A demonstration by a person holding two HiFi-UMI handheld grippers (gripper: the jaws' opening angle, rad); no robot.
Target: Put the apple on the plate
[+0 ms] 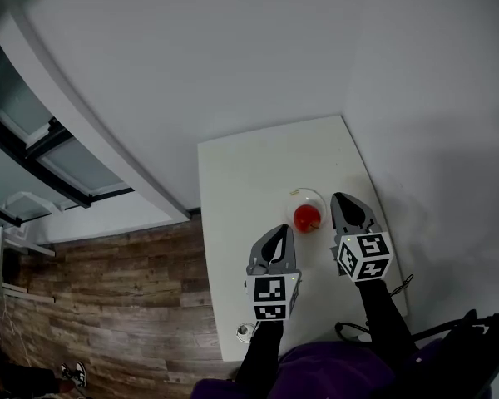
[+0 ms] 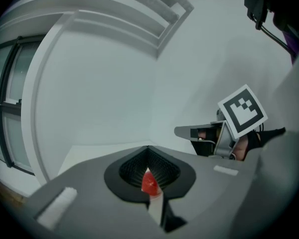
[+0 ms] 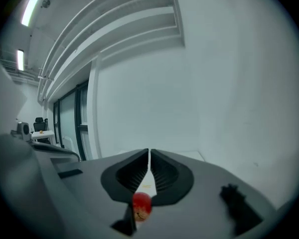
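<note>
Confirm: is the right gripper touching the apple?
Apart. Head view shows a clear gap between the apple and the right gripper; right gripper view shows its jaws shut with nothing between them.

Left grey two-jaw tongs (image 1: 283, 232) and right grey two-jaw tongs (image 1: 340, 201) hang side by side over the near half of the white tabletop (image 1: 249, 181). Both have their jaws closed together and empty, pointing away from the person. Black-sleeved forearms (image 1: 263, 356) reach in over its near edge.

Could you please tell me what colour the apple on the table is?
Red. The apple shows best in the head view.
</note>
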